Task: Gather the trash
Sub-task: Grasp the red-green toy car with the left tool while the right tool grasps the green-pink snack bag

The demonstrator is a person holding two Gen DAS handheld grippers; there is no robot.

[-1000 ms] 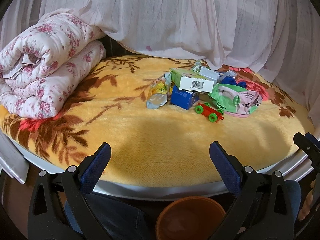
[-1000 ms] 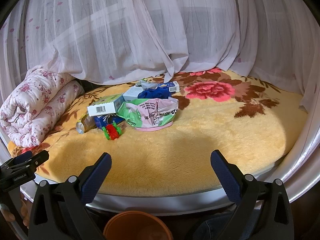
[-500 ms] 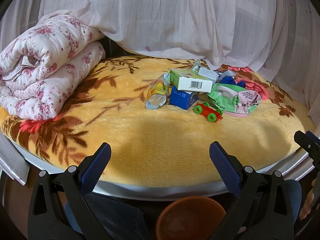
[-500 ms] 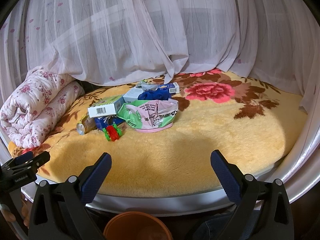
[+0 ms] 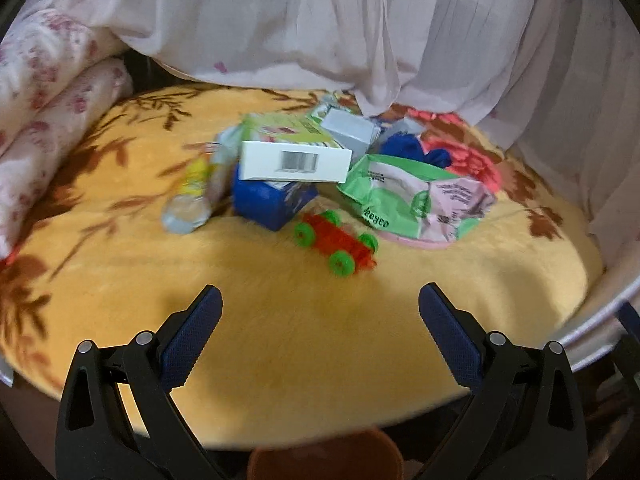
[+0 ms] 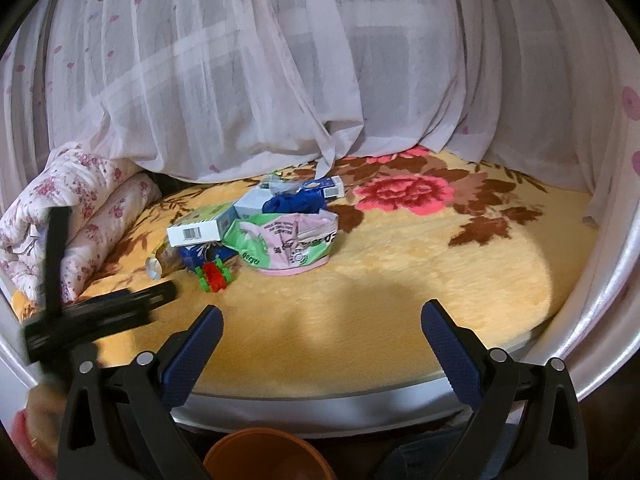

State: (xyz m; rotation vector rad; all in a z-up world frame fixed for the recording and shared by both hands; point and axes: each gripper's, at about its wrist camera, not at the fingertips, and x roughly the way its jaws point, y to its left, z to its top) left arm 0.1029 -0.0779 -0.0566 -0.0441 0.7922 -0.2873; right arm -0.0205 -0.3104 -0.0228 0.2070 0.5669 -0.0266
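A pile of trash lies on the yellow flowered blanket [image 5: 280, 320]: a white box with a barcode [image 5: 294, 162], a blue carton [image 5: 268, 200], a crumpled green and pink bag [image 5: 416, 204], a squashed yellow bottle [image 5: 192, 200], a grey carton [image 5: 350, 132]. A red toy car with green wheels [image 5: 336, 242] sits in front. My left gripper [image 5: 320, 304] is open and empty, just short of the car. My right gripper [image 6: 322, 322] is open and empty, farther back; the pile [image 6: 256, 228] lies ahead to its left. An orange bin [image 6: 266, 456] stands below.
A rolled flowered quilt [image 6: 76, 216] lies at the bed's left end. A sheer pale curtain [image 6: 320, 60] hangs behind the bed. The bed's white rim [image 6: 600, 292] curves round the right and front. The left tool [image 6: 92, 316] shows at the right view's left edge.
My left gripper has moved forward over the bed toward the pile, which now looks much larger. My right gripper has barely moved.
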